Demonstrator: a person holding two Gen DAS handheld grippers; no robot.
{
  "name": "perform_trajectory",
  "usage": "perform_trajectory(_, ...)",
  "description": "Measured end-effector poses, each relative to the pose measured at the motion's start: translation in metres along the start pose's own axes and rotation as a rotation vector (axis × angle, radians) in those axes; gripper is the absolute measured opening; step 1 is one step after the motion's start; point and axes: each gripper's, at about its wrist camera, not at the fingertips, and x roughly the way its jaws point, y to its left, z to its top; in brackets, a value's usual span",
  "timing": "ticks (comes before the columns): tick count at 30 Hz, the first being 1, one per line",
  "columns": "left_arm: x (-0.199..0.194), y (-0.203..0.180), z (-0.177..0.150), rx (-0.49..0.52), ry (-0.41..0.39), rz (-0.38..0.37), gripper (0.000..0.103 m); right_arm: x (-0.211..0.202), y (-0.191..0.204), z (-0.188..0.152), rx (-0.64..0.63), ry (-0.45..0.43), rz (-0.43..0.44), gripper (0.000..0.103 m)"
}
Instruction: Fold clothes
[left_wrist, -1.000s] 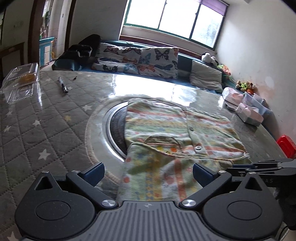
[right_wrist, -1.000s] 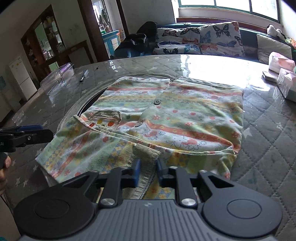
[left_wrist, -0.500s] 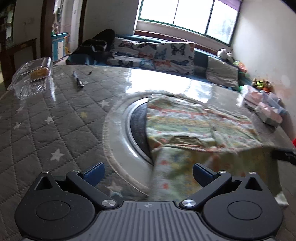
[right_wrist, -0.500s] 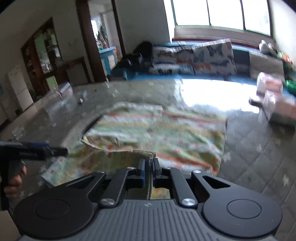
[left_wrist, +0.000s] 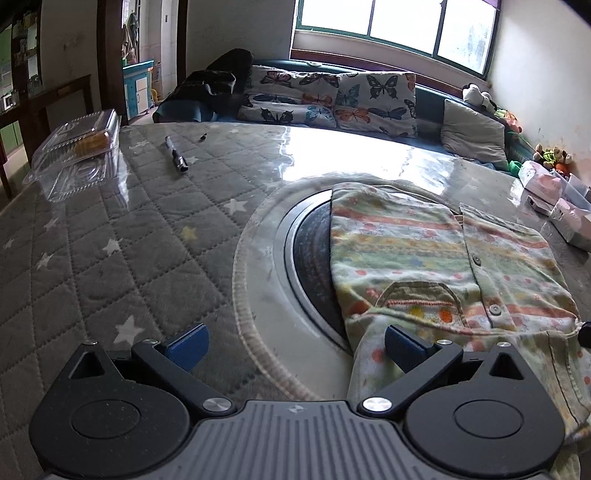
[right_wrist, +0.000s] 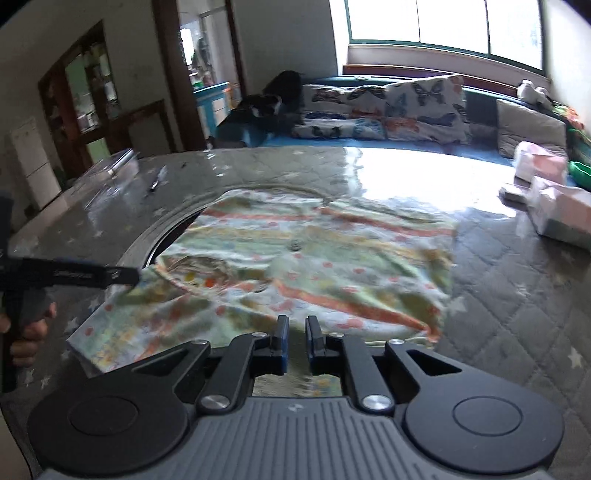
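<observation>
A pale green patterned child's garment (left_wrist: 436, 258) with buttons lies partly folded on the quilted table, over a round glass inset. It also shows in the right wrist view (right_wrist: 314, 266). My left gripper (left_wrist: 295, 341) is open and empty at the garment's near left edge, its right finger (left_wrist: 402, 343) over the cloth. My right gripper (right_wrist: 295, 341) hovers low over the garment's near edge with a narrow gap between its jaws and no cloth in it. The left gripper also shows in the right wrist view (right_wrist: 74, 275), at the left.
A clear plastic box (left_wrist: 77, 147) and a marker pen (left_wrist: 176, 152) lie at the far left of the table (left_wrist: 110, 240). Pink and white boxes (left_wrist: 554, 199) stand at the right edge. A sofa with butterfly cushions (left_wrist: 332, 99) runs behind.
My right gripper has let go of the cloth cuff it pinched and its jaws have parted slightly. My left gripper has shifted left, so the garment now sits to its right.
</observation>
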Motion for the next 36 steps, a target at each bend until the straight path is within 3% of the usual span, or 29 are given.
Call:
perform_trajectory(7,0.015,-0.002,0.001,0.05,0.009,0.038,0.103,0.024,0.011,-0.011,-0.045,0.081,0.034,0.01)
perform_trajectory(11,0.008,0.001,0.001,0.038,0.016,0.034,0.103,0.015,0.012,-0.011,-0.057,0.072,0.038,0.011)
perform_trajectory(15,-0.011,0.0,-0.008,0.073,0.006,0.021,0.103,0.003,0.014,-0.013,-0.091,0.07,0.054,0.022)
perform_trajectory(21,-0.033,-0.005,-0.037,0.164,0.007,0.024,0.103,-0.001,0.015,-0.025,-0.106,0.094,0.06,0.023)
perform_trajectory(36,-0.056,-0.006,-0.062,0.232,-0.009,0.039,0.103,-0.014,0.019,-0.038,-0.12,0.104,0.06,0.023)
